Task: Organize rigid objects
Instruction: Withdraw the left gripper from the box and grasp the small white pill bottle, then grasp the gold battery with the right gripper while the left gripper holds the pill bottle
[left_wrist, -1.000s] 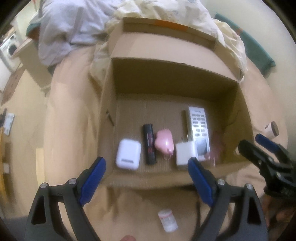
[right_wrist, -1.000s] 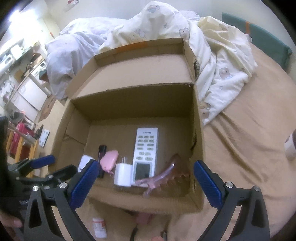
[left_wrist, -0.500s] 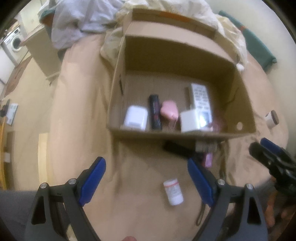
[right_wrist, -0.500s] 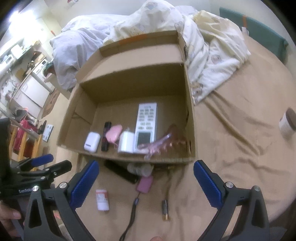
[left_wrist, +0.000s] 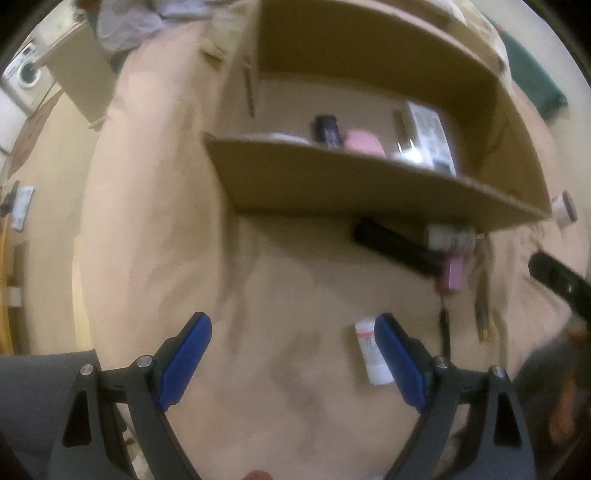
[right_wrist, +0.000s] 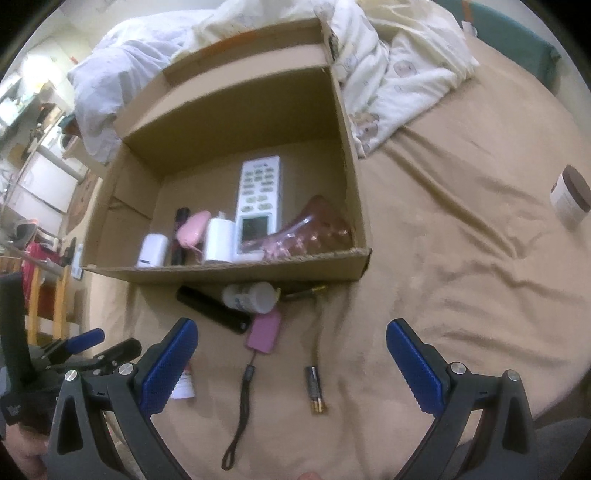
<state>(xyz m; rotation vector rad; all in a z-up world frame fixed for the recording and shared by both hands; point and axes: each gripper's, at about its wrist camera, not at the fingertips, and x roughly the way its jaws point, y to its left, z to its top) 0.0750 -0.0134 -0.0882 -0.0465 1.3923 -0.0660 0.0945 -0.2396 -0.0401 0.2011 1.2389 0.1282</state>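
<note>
Both claws are hanging spread wide with nothing between their blue pads: the left gripper (left_wrist: 291, 354) and the right gripper (right_wrist: 291, 369) are pointing steeply down at the tan bedsheet (right_wrist: 461, 295). Compared with a second ago, both cameras are pulling back from the cardboard box (right_wrist: 229, 271) and dropping toward the loose items lying in front of it; the box interior filled the views then, and now its near wall is cutting across them. This suggests the person is turning from the last deposit to the next pickup.

A small white pill bottle (left_wrist: 371, 354) is lying on the sheet just inside the left claw's right pad, not gripped, and looks like the likeliest target. Between the right claw's pads, further off, are sitting a pink device with a wrist strap (right_wrist: 264, 334) and two AA batteries (right_wrist: 314, 387). A black bar-shaped object (right_wrist: 212, 310) and a white tub (right_wrist: 251, 295) are resting against the box's front wall, and a brown-lidded jar (right_wrist: 570, 201) is standing well apart to the right.

Inside the box, lined along the near wall, are sitting a white earbud case (right_wrist: 153, 251), a black tube (right_wrist: 181, 236), a pink rounded item (right_wrist: 194, 230), a white charger (right_wrist: 219, 240), a white remote control (right_wrist: 258, 206) and a pinkish hair clip (right_wrist: 303, 232).
</note>
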